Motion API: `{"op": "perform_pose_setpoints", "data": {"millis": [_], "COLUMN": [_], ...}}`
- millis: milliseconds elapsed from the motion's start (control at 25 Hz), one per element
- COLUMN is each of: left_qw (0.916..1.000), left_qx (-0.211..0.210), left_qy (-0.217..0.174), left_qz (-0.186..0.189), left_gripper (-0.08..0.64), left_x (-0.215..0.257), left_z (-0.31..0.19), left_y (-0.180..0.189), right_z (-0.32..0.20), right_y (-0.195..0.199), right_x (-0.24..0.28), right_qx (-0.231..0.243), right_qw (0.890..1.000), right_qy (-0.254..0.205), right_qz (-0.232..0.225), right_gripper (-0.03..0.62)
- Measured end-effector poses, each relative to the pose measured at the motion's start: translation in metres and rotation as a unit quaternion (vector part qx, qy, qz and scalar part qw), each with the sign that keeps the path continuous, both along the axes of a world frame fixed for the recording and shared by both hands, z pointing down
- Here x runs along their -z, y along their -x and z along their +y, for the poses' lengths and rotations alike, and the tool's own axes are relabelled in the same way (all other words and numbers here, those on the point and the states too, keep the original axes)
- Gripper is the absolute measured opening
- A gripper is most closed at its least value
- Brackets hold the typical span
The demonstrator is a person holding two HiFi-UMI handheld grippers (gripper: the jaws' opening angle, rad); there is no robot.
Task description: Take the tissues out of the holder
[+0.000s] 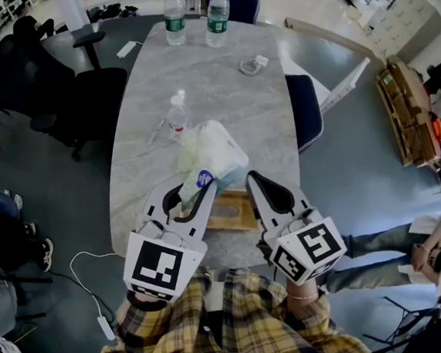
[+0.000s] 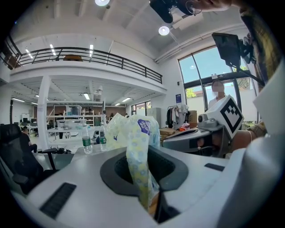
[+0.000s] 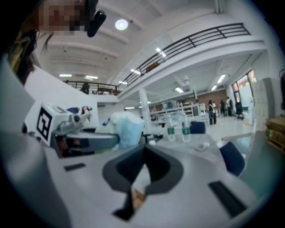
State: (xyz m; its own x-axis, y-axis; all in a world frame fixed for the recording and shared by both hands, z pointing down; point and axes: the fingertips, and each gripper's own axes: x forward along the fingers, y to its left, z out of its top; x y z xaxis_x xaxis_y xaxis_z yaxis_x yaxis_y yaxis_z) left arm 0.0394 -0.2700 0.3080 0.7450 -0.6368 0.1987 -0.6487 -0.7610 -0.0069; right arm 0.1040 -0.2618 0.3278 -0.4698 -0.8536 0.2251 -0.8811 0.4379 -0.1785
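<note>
Tissues (image 1: 217,153), pinched by thin wrapper (image 2: 137,153) in left hand-held gripper (image 1: 197,196), could slip free or tear; right hand-held gripper (image 1: 254,182) closed, empty.

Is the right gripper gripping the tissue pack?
No, the tissue pack is clamped in the left gripper, while the right gripper sits beside it with nothing between its jaws.

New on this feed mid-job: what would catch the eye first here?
The floral-wrapped tissue pack stands out, pinched in the left gripper over the near end of the grey table. Beside it the right gripper is shut and empty, next to the wooden holder. Two water bottles stand at the far end.
</note>
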Motion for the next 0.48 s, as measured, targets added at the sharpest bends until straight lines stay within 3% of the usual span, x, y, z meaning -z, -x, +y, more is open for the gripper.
{"op": "perform_pose_setpoints", "data": {"millis": [480], "left_qw": [1.0000], "left_qx": [-0.007], "left_qy": [0.002], "left_qz": [-0.004], "left_gripper": [0.066], "left_x": [-0.0047], "left_z": [-0.0008], "left_y": [-0.0023], "right_z": [-0.0022], "right_y": [0.0013], "right_x": [-0.0031], "right_qx": [0.002], "right_qw": [1.000], "right_qy": [0.001], "right_qz": [0.001], "right_gripper": [0.011]}}
